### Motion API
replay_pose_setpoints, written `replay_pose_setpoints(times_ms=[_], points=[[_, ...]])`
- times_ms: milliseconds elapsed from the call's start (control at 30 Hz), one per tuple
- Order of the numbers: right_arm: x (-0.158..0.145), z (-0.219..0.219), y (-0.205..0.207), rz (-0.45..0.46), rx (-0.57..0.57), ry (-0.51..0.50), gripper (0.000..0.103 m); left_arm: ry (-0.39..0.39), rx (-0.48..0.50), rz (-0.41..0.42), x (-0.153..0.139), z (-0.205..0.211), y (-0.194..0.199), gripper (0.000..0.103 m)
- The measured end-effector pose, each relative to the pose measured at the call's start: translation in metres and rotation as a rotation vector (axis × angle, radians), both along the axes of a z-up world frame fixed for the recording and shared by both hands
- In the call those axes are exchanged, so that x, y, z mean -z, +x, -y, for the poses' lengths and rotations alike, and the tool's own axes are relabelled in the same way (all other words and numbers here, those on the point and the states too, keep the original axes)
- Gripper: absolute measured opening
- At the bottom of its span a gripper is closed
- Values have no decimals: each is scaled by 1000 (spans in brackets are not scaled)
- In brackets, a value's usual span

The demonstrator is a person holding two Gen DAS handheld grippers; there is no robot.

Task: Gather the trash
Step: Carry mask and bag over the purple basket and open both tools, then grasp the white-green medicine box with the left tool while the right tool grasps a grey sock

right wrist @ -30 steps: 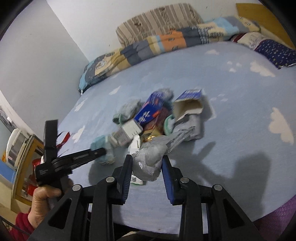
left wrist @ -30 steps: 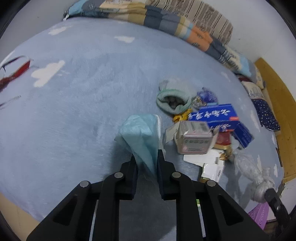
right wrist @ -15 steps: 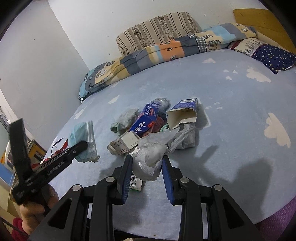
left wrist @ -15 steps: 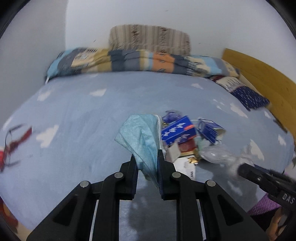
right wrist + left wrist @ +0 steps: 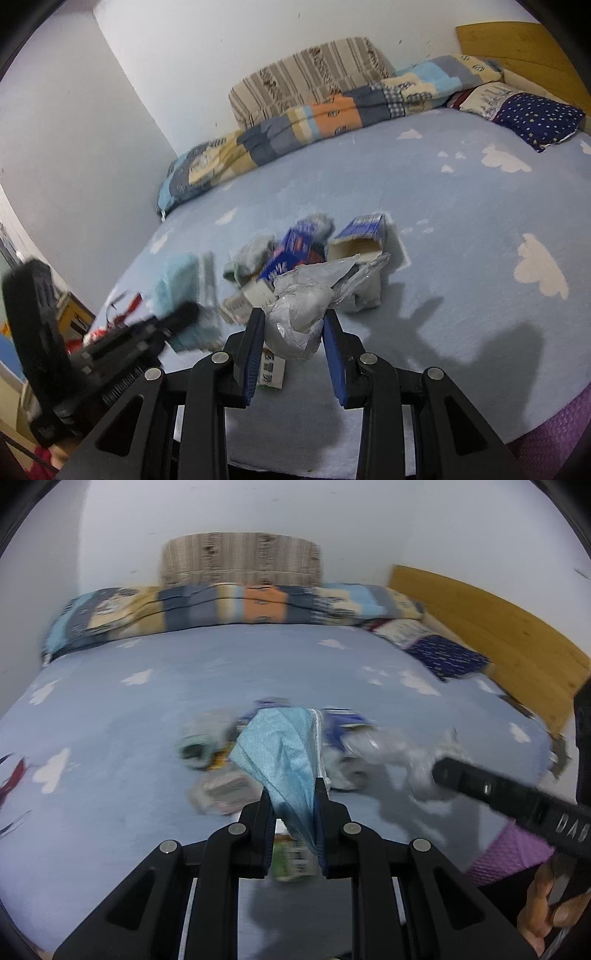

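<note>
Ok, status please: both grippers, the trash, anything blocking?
Left gripper shut on light blue face mask. Right gripper shut on crumpled clear plastic bag. Boxes and wrappers remain on bed. Nothing blocking.

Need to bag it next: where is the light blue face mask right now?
The light blue face mask is clamped in the left hand-held gripper, lifted above the bed, left of the trash pile in the right wrist view.

We see the pile of boxes and wrappers [image 5: 221, 760] motion-blurred; crumpled light-blue face mask [image 5: 284, 760] hides its middle.
</note>
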State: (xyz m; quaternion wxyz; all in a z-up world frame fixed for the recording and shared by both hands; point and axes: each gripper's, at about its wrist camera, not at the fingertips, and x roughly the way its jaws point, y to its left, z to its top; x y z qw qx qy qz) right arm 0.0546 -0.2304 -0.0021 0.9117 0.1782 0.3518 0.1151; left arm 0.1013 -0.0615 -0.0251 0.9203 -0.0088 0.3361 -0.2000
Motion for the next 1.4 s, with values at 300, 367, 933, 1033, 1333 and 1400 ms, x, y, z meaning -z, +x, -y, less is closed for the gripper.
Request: replay_pose_setpoints(times_ms=[300,367,933,1033,1333,1400], points=[[-56,96,-84,105,178,85,33,-42,303,-30,-34,106,-48,17],[-64,128,-109,116,252,83,33,-55,388,-53,-41,139,-60,17],[-14,321,-242,-31,726,177,45,27,765,-272,-17,359,-143,47],[-4,332,-251,-54,767,184,53,7,757,-283,-17,352,-139,48],[-21,308,-231,-29,670,129,57,-2,570,-185,-29,257,-103,64],[-30,286,-211,-15,592,94,57,16,498,-153,-28,221,-94,65]])
